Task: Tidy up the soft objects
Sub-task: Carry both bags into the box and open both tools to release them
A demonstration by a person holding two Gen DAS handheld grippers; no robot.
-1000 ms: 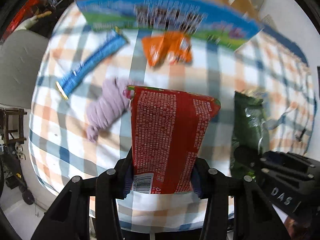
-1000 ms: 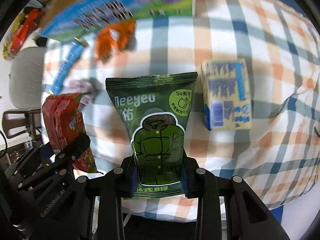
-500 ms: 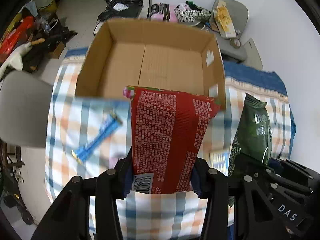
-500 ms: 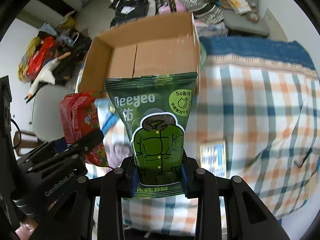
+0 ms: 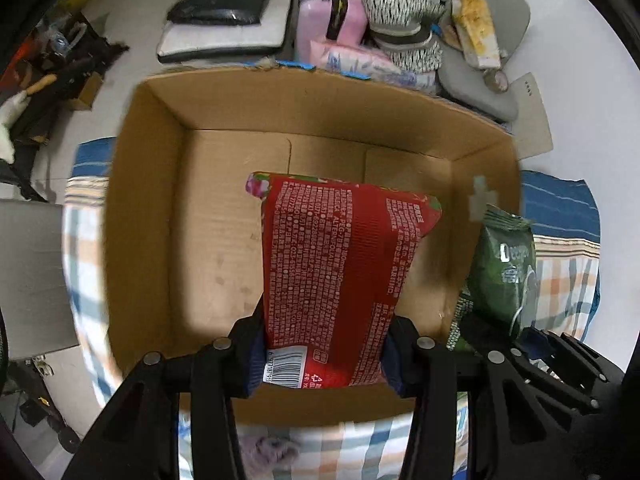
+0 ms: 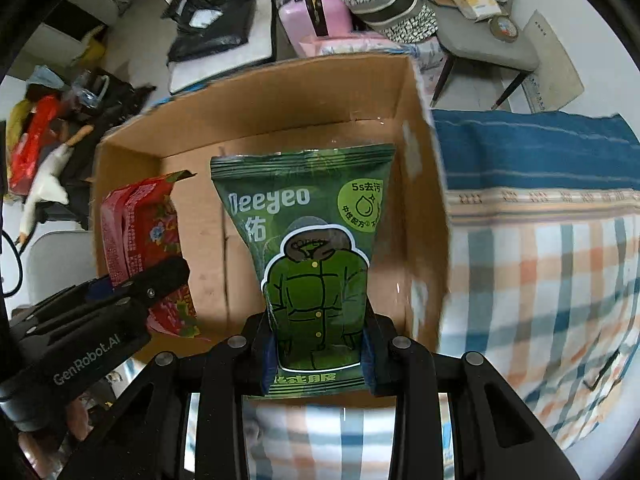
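Note:
My left gripper (image 5: 322, 360) is shut on a red printed packet (image 5: 340, 272), held over the open cardboard box (image 5: 140, 208). The box's bare brown floor shows around the packet. My right gripper (image 6: 318, 356) is shut on a green packet (image 6: 312, 248) with a jacket drawing, also above the box (image 6: 280, 112), toward its right wall. In the right wrist view the red packet (image 6: 144, 236) and the left gripper (image 6: 132, 292) appear at the left. The green packet (image 5: 504, 272) shows at the right of the left wrist view.
The box stands on a checked cloth (image 6: 552, 280) with a blue striped border. A purple woolly thing (image 5: 272, 452) lies on the cloth near the box's front wall. Beyond the box are a grey chair (image 6: 480, 40), a pink case (image 5: 320, 28) and floor clutter.
Both grippers have risen from the table and moved forward with their packets, from over the cloth to above the open box. The other table items have dropped out of sight.

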